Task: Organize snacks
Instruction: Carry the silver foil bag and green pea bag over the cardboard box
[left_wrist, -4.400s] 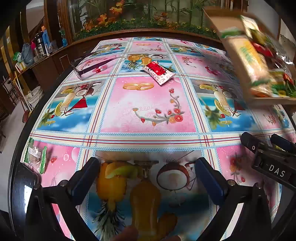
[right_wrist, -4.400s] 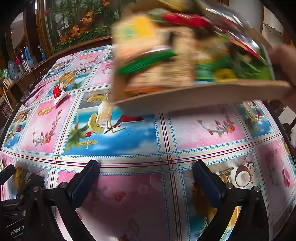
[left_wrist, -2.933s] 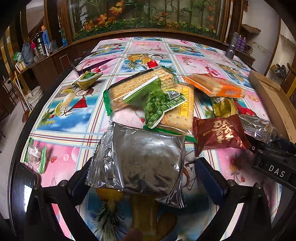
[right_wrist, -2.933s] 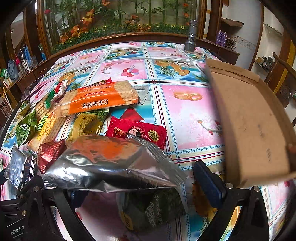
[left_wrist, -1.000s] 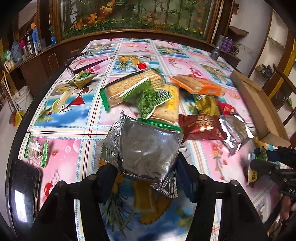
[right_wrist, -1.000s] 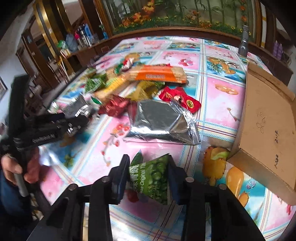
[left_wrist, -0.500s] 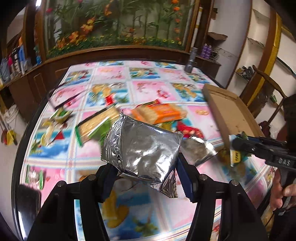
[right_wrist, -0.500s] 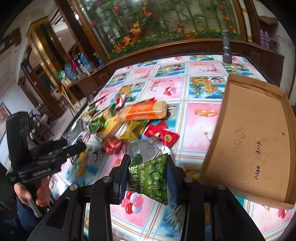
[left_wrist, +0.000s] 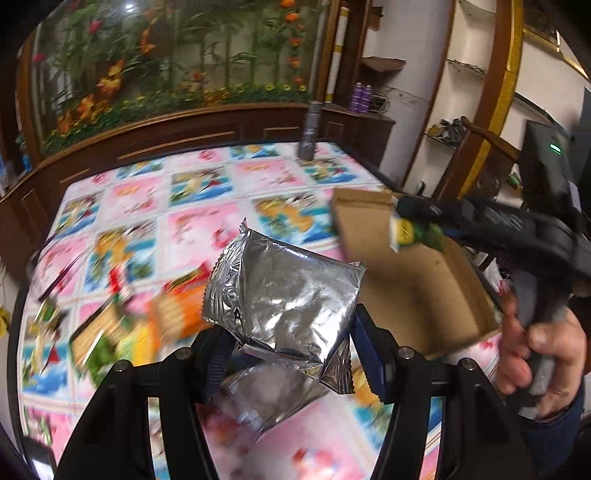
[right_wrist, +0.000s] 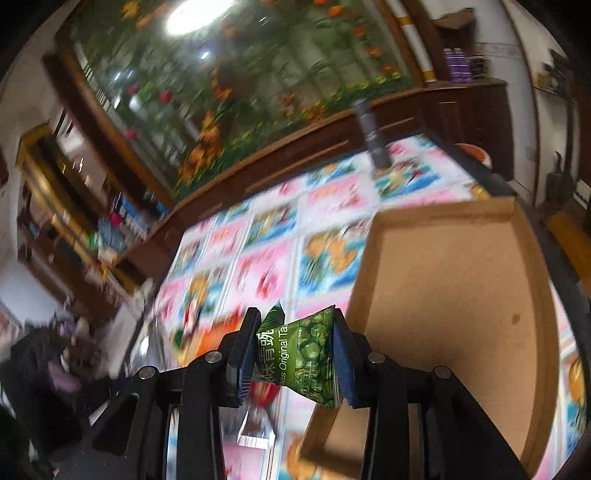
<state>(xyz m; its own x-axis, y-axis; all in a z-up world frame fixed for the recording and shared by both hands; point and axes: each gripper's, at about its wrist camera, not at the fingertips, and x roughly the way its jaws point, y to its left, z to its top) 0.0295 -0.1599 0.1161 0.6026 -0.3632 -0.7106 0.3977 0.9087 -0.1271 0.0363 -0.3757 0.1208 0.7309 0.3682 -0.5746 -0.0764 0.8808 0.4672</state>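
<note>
Both packets held clear above the table, presumably for transfer to the empty box (right_wrist: 454, 295): left gripper (left_wrist: 291, 354) clamps the foil pouch (left_wrist: 284, 295) by its lower edge, right gripper (right_wrist: 295, 358) pinches the green pea packet (right_wrist: 299, 358) beside the box's near wall.
</note>
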